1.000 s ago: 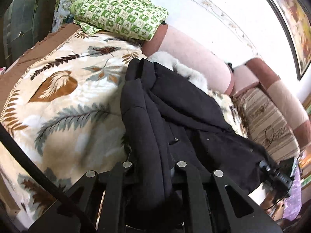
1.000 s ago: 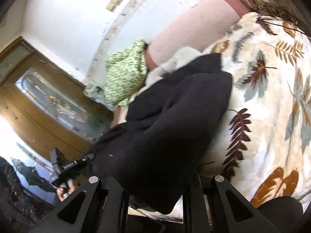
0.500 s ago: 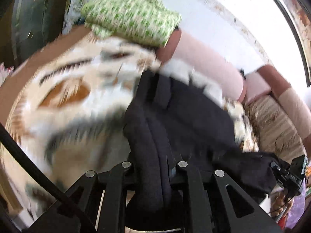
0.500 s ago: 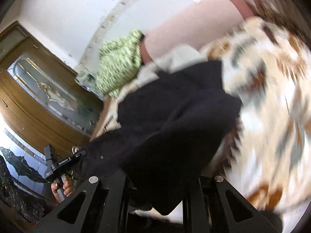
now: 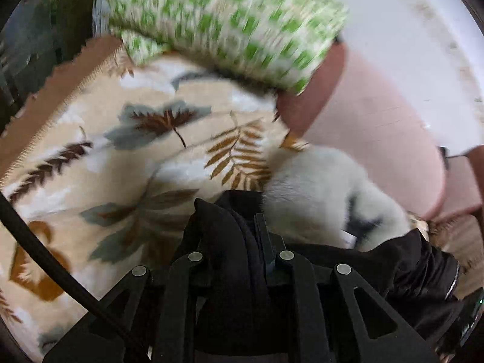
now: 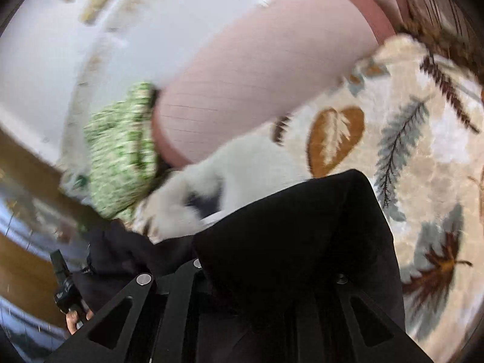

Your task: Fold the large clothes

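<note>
Both tools have pulled the black coat up toward the pillow; left tool loosening, right tool pinching it.

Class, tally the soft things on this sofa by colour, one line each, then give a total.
Black: 1, the black coat
White: 1, the fluffy white garment
Green check: 1, the cushion
Leaf-print cream: 1, the blanket
Total: 4
</note>
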`<state>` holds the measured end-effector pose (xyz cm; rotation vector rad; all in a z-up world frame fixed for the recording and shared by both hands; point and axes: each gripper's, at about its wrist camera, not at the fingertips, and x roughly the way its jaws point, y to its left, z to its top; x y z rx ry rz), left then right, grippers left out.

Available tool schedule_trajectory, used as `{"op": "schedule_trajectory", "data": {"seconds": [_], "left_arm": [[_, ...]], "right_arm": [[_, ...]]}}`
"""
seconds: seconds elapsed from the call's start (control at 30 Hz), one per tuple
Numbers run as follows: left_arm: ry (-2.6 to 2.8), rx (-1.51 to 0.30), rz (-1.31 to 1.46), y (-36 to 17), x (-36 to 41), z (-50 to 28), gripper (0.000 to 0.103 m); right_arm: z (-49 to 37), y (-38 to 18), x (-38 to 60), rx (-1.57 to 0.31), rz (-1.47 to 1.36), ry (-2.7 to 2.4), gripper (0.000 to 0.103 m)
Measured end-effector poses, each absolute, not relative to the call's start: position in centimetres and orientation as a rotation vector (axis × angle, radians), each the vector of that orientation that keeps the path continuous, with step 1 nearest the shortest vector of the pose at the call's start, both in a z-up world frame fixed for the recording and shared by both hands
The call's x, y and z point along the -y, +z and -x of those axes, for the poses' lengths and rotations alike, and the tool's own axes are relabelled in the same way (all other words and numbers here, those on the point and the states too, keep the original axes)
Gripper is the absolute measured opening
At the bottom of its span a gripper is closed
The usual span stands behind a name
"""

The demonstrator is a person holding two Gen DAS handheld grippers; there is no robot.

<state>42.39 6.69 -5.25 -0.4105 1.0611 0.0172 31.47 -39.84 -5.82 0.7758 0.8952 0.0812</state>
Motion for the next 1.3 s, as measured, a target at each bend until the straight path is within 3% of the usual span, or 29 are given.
{"op": "schedule_trajectory", "data": {"seconds": [0.27, 0.43, 0.57, 0.63, 0.67, 0.7, 0.73, 0.83, 1.07, 1.1, 1.23, 1.3], "left_arm": [[0.092, -1.071, 0.372, -11.5, -5.4, -46.2, 0.022], [0.089, -1.06, 0.398, -12.5, -5.5, -46.6, 0.026], [0.05, -1.063, 0.403, -11.4, -5.7, -45.9, 0.036], [0.02, -1.033, 0.39, -9.2, -6.2, -44.9, 0.05], [0.02, -1.002, 0.386, -8.0, -6.4, -44.3, 0.063], [0.03, -0.955, 0.381, -6.4, -6.9, -43.4, 0.073], [0.037, -0.904, 0.382, -4.7, -7.5, -42.3, 0.076], [0.023, -0.839, 0.396, -1.0, -8.8, -39.9, 0.08], [-0.094, -0.801, 0.242, 1.6, -5.4, -34.5, 0.08], [-0.125, -0.796, 0.207, 1.4, -4.2, -33.9, 0.08], [-0.224, -0.778, 0.051, 0.1, 1.2, -33.0, 0.08], [-0.218, -0.779, -0.05, -1.1, 4.1, -34.1, 0.08]], "right_arm": [[-37.5, -13.1, 39.9, -0.977, -0.837, 0.055, 0.015], [-38.0, -15.0, 41.2, -0.987, -0.938, 0.091, 0.015], [-37.3, -15.3, 41.6, -0.972, -0.974, 0.111, 0.017], [-36.7, -14.4, 41.8, -0.96, -0.985, 0.12, 0.031], [-36.5, -13.7, 41.8, -0.947, -0.983, 0.128, 0.038], [-36.0, -12.8, 41.9, -0.929, -0.976, 0.138, 0.059], [-35.7, -11.9, 42.0, -0.908, -0.97, 0.149, 0.081], [-34.0, -9.0, 42.5, -0.837, -0.922, 0.105, 0.092], [-29.2, -1.9, 39.7, -0.715, -0.692, 0.065, 0.092], [-28.8, -1.3, 38.2, -0.725, -0.639, 0.098, 0.088], [-28.6, -1.1, 31.2, -0.791, -0.455, 0.277, 0.054], [-29.5, -2.2, 28.1, -0.829, -0.364, 0.318, 0.05]]}}
